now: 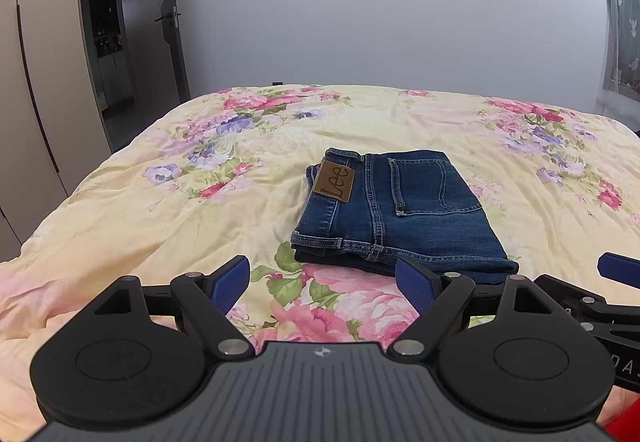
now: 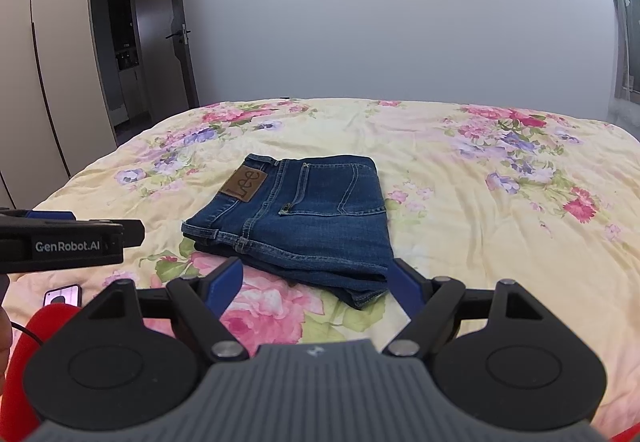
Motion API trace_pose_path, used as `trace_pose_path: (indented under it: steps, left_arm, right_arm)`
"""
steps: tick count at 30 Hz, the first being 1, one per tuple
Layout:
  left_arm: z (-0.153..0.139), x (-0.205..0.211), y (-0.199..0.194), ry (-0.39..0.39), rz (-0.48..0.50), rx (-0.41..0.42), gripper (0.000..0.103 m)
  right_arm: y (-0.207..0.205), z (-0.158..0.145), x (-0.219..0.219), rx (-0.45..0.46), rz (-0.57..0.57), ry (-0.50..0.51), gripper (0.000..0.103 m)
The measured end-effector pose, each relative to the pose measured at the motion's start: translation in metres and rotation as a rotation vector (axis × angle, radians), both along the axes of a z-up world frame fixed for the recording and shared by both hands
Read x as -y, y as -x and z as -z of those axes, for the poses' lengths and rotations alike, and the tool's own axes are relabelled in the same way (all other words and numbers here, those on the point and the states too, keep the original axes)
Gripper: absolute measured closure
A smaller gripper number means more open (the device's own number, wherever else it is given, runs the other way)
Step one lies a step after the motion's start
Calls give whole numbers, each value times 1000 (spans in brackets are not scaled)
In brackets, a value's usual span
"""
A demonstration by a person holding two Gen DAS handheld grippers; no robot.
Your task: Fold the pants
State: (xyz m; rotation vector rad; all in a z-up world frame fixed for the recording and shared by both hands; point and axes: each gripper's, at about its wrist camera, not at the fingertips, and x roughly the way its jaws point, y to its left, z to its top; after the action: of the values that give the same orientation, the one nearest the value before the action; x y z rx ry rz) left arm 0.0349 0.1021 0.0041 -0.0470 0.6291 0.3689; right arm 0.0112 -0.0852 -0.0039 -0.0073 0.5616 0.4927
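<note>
Both the left claw (image 1: 322, 282) and the right claw (image 2: 316, 282) are held wide open and empty just short of the folded jeans (image 2: 296, 222), which are laid flat, leather patch (image 2: 245, 184) upward, on the floral bed (image 2: 480, 222).

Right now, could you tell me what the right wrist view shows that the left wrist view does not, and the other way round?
Only the right wrist view shows a phone lying on the quilt near the bottom left, and the left gripper's body from the side, with its GenRobot.AI label.

Only the left wrist view shows one blue fingertip of the right gripper at its right edge, and the patterned curtain more fully.

Both show the folded jeans with the Lee patch on the floral quilt, the open door, and each camera's own gripper open, holding nothing.
</note>
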Motion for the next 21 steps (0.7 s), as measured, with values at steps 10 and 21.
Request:
trace_pose_path:
  steps: [10,21]
  left_arm:
    - [-1,-1,0,0,-3,-1,6]
    - [-4,-2,0,-4,-5,0,6]
  right_arm:
    - [1,-1,1,3,-1,1,27]
    - [2,-1,1,7,-6,0,27]
